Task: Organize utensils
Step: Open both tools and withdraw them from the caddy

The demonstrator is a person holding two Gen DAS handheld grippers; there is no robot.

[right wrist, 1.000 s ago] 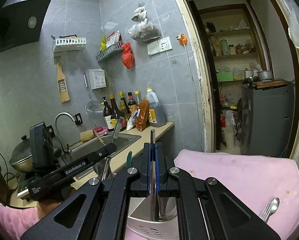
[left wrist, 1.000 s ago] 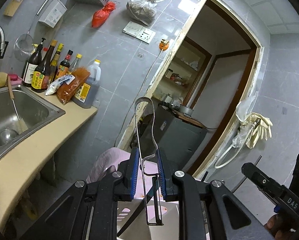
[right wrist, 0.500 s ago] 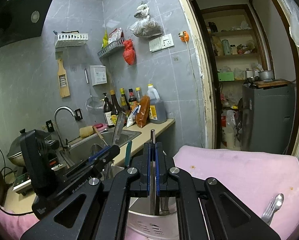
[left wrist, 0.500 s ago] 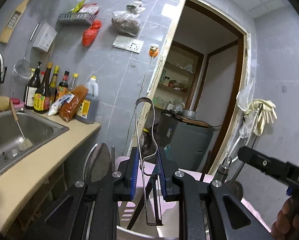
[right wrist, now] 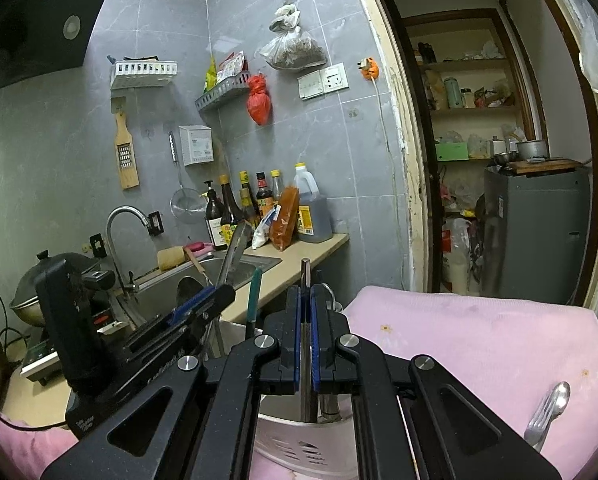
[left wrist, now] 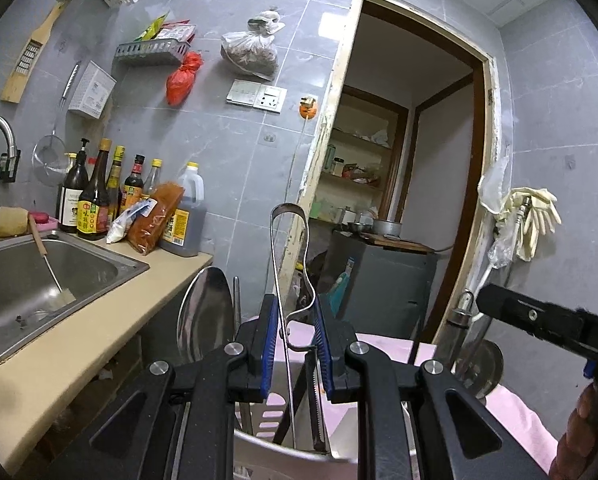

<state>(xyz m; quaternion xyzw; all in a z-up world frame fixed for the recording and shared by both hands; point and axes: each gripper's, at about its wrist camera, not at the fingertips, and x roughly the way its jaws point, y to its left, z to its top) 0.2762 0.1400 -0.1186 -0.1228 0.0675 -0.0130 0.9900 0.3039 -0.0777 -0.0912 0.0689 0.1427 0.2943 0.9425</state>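
Gripping a metal peeler (left wrist: 290, 280) upright, the left gripper (left wrist: 295, 344) holds it above the white utensil holder (left wrist: 283, 452) on the pink cloth (right wrist: 479, 340). The right gripper (right wrist: 306, 344) is clamped on a thin metal utensil handle (right wrist: 305, 280) standing in that holder; a spoon and fork (right wrist: 549, 412) lie on the cloth nearby.

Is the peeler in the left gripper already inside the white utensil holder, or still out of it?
Partly in. The peeler stands upright, clamped by the left gripper; its lower end dips behind the utensil holder rim.
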